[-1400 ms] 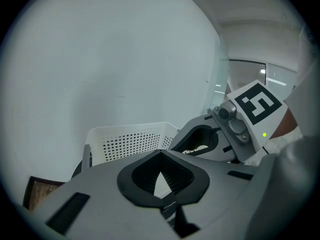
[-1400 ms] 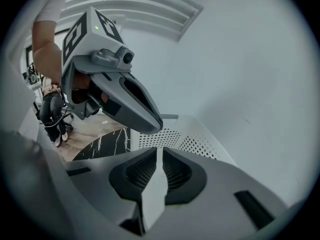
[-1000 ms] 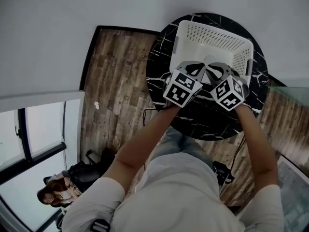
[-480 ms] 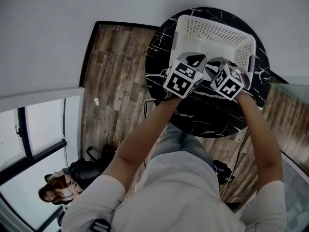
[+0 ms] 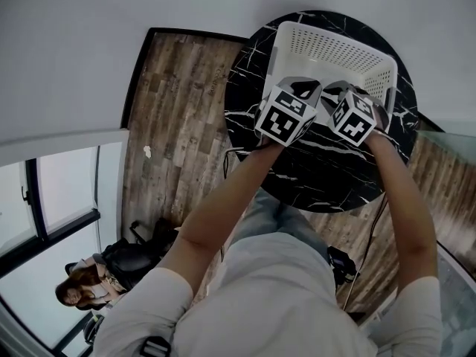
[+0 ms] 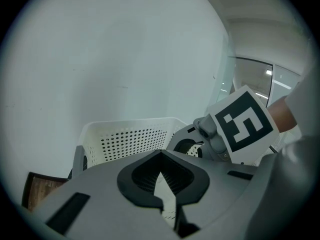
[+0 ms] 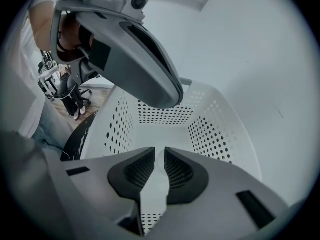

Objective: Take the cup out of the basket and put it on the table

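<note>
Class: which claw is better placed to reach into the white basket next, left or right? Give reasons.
Right, probably. The right claw points down into the basket, jaws slightly apart; the left claw aims over its rim at the wall, jaws shut.

left gripper (image 6: 161, 169) / right gripper (image 7: 159, 161): grey shells, black-and-white marker cubes | shirt (image 5: 275, 296): pale, short sleeves

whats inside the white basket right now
Only bare floor and perforated walls of the basket show; no cup visible. Its near end is covered by the left gripper and right gripper.
</note>
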